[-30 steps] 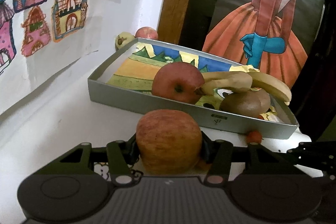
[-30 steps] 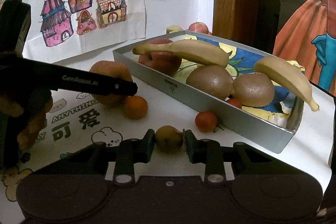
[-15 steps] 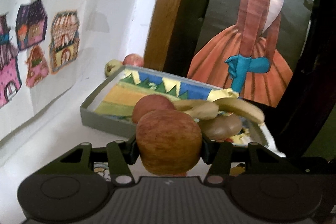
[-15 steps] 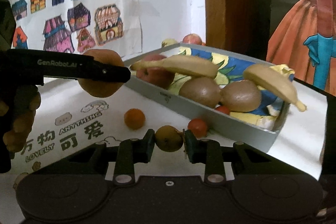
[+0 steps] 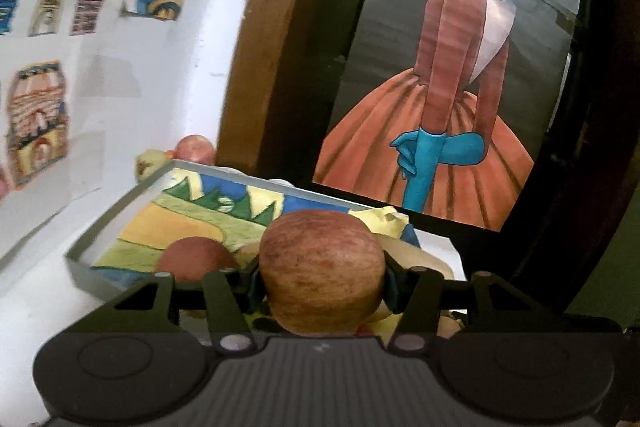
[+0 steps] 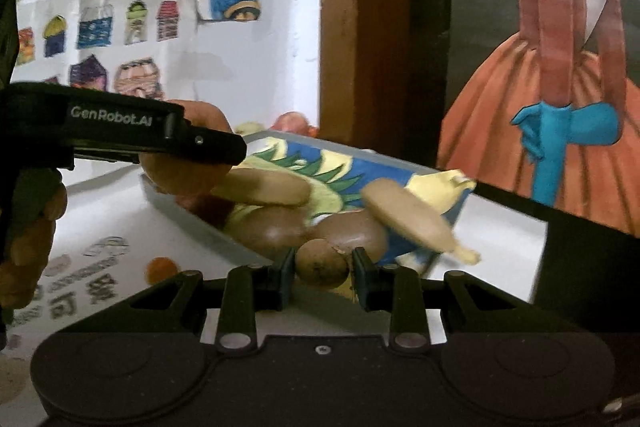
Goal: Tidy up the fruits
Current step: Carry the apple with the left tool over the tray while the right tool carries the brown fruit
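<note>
Over on the left, the left gripper (image 5: 322, 283) is clamped tight on a big reddish apple (image 5: 322, 273), both fingers pressed into its flanks, and it hangs in the air right at the near wall of the grey tray (image 5: 86, 273). From the other side you can see that same gripper's black arm (image 6: 132, 135), printed GenRobot.AI, reaching in level with the apple tucked under its tip, and a hand (image 6: 30, 247) wrapped round the handle below. On the white table (image 6: 120, 223) under it sits one small orange fruit (image 6: 161, 268), just clear of the tray.

Moving along, the tray itself: a painted sheet lines the floor, and there is a second red apple (image 5: 196, 259) against the near wall. Next to it lie two brown kiwis (image 6: 280, 227) touching each other, with a banana (image 6: 266, 189) draped above them and another banana (image 6: 412, 223) slanting toward the tray's right end. It is blurred here, so I can't say whether the bananas rest on the kiwis or just beside them.

Now the right gripper (image 6: 322, 275): jaws closed on a small round yellow-brown fruit (image 6: 322, 265), held off the table in front of the tray's near wall.

Behind the tray's far corner, against the wall, two more fruits (image 5: 176, 155) sit outside it.
</note>
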`<state>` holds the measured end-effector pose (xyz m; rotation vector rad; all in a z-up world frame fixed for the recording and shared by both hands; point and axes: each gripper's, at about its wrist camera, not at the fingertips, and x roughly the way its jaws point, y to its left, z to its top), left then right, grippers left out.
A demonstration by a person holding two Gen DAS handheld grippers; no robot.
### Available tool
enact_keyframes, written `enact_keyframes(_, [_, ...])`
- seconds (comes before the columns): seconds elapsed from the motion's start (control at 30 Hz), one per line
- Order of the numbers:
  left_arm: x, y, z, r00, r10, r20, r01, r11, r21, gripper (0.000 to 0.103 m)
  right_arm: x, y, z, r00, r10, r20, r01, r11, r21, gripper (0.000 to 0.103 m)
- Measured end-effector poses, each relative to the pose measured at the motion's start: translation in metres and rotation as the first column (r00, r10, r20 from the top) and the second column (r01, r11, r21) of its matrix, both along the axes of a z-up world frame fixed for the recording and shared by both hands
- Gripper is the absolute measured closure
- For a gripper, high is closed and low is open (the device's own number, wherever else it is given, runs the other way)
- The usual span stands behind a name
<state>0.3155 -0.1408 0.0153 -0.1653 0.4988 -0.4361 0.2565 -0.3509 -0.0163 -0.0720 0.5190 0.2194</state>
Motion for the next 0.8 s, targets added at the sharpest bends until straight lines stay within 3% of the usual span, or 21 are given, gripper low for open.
enact_keyframes(0.27, [0.011, -0.035, -0.008, 0.998, -0.028, 0.056, 0.026, 0.999, 0.036, 0.044, 0.017, -0.011, -0.017, 1.0, -0.011, -0.019, 0.011, 1.0, 0.004, 0.07])
enact_keyframes(0.8, [0.058, -0.08, -0.022, 0.999, -0.04, 0.014, 0.038, 0.996, 0.077, 0.044, 0.032, -0.015, -0.029, 0.999, -0.018, -0.028, 0.018, 1.0, 0.016, 0.07])
